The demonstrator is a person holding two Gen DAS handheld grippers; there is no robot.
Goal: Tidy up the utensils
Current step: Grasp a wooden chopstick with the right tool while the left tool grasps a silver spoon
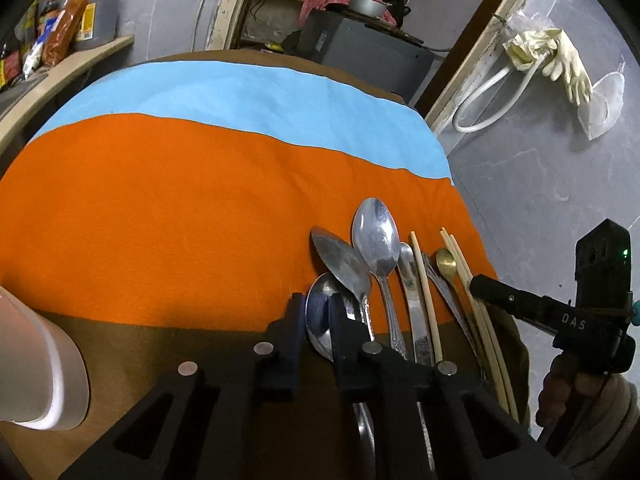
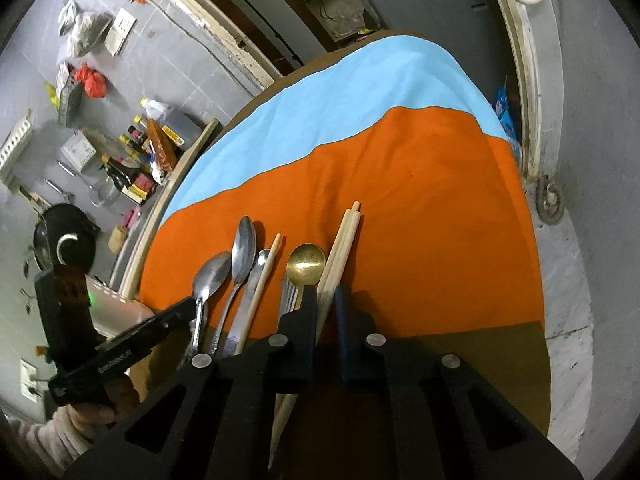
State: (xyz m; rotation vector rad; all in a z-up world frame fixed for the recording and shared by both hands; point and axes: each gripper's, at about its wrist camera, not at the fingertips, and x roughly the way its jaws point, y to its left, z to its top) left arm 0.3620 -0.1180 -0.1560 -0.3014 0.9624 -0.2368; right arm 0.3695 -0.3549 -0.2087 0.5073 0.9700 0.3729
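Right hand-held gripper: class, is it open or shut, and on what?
Shut on the chopsticks: the right hand-held gripper has its fingers pressed against the bundle's sides, over the orange cloth.

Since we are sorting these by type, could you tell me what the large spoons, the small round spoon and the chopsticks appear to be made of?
Large spoons: probably steel; silvery, scuffed, with bright reflections.
Small round spoon: brass-like or gold-plated; yellow metallic sheen, which of the two is unclear.
Chopsticks: probably wood or bamboo; pale tan and matt, no shine.
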